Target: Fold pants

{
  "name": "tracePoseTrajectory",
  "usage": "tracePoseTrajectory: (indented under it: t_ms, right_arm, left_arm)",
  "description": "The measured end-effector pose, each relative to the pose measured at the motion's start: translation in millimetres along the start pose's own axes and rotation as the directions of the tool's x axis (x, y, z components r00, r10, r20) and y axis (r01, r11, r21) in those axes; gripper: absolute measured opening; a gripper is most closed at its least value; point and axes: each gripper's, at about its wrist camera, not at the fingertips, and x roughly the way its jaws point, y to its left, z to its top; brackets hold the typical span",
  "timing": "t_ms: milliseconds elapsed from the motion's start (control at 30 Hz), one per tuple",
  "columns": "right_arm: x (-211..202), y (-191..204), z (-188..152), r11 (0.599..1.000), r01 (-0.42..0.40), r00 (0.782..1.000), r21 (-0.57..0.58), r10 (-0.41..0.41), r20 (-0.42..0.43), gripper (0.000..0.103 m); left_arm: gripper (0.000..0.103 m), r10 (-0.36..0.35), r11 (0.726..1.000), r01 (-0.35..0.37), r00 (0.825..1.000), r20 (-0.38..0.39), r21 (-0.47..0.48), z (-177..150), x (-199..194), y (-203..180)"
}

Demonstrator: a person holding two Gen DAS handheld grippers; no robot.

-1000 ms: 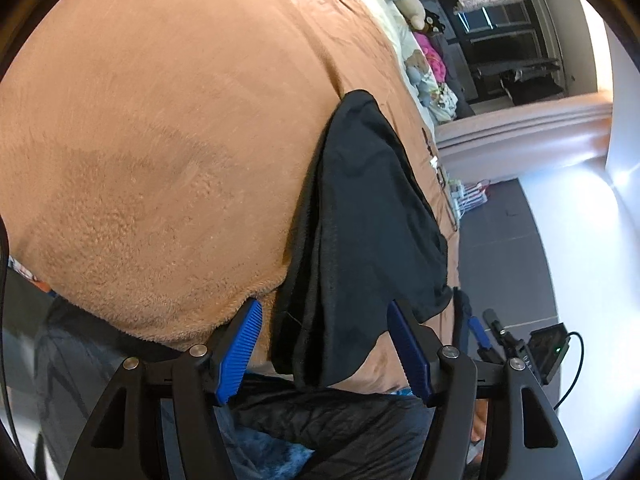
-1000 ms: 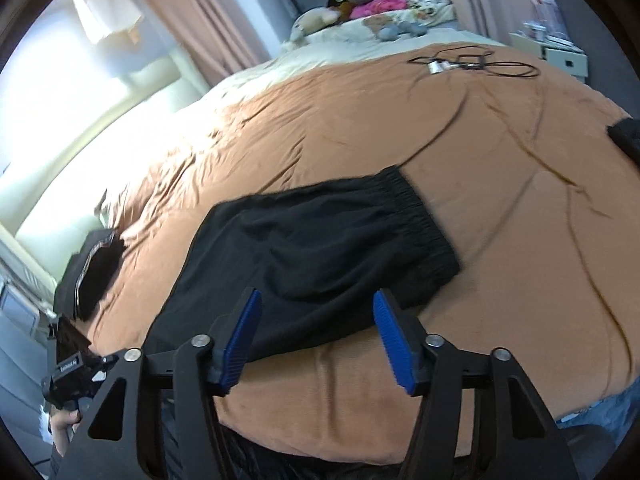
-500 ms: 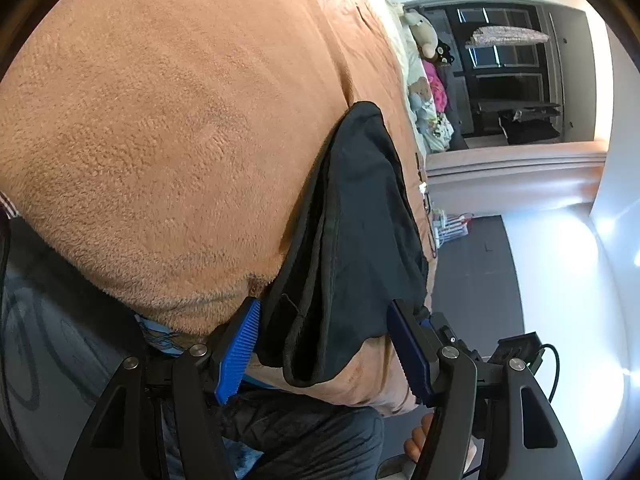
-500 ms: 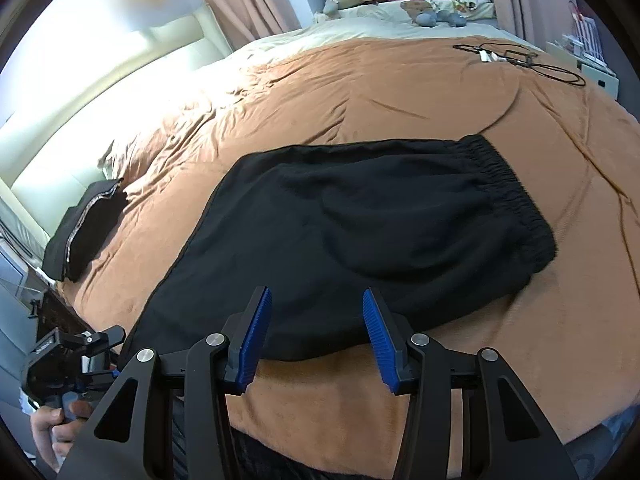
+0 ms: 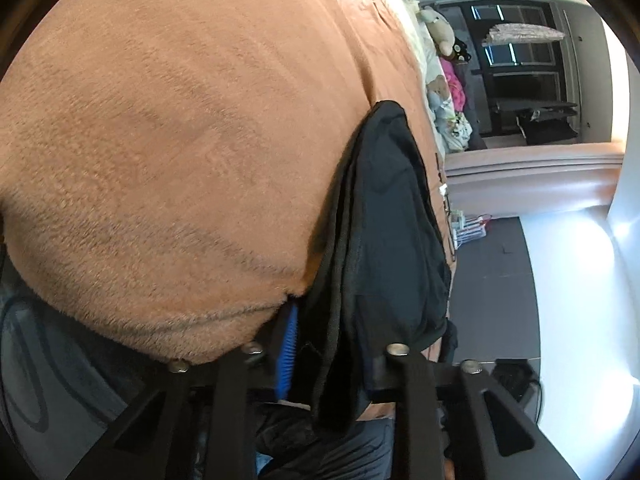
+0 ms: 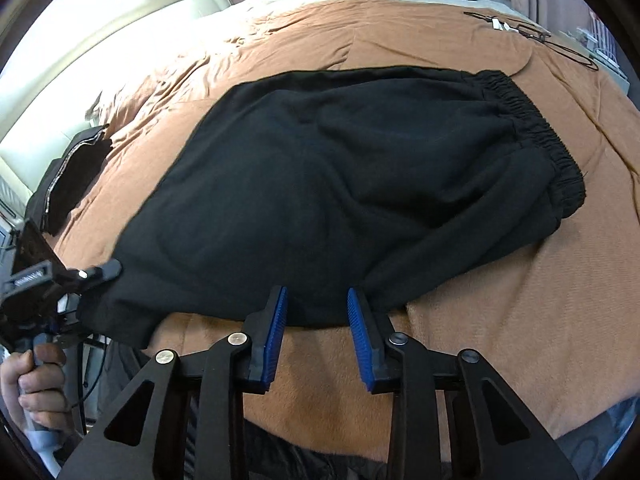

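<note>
The left claw [image 5: 332, 360] is closing, clenched on the leg end of the black pants [image 6: 360, 184] at the bed's [image 6: 540, 320] near edge. The pants lie lengthwise left to right on the brown blanket, elastic waistband [image 6: 536, 136] pointing right. The right claw [image 6: 318, 334] is closing over their near edge, pads not yet pressing.

The brown blanket [image 6: 520, 320] lies bare along the bed's near edge right of the black pants [image 6: 340, 168], and across the far half. A tangled cable [image 6: 532, 34] sits near the far right corner; a dark folded garment [image 6: 74, 176] blocks the left edge.
</note>
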Motion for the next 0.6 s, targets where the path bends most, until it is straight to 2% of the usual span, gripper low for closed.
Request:
tracePoseTrajectory:
  t_ms: [233,500,600]
  right_arm:
    - [-10,9,25,0.999,-0.030,0.999,-0.010,0.030,0.033,0.029]
    - [29,10,56,1.000,0.001,1.000,0.013,-0.001,-0.027,0.028]
    - [43,11,67,1.000,0.010,0.999,0.009,-0.010,-0.041,0.023]
  left_arm:
    - [0.015,0.032,0.999,-0.032,0.999,0.013,-0.006,-5,-6,-3]
    - [0.015,0.100,0.995,-0.100,0.995,0.020,-0.020,-2,-2,-16]
    - [0.015,0.135,0.991,-0.135,0.991,0.022,-0.012,-2,0,-24]
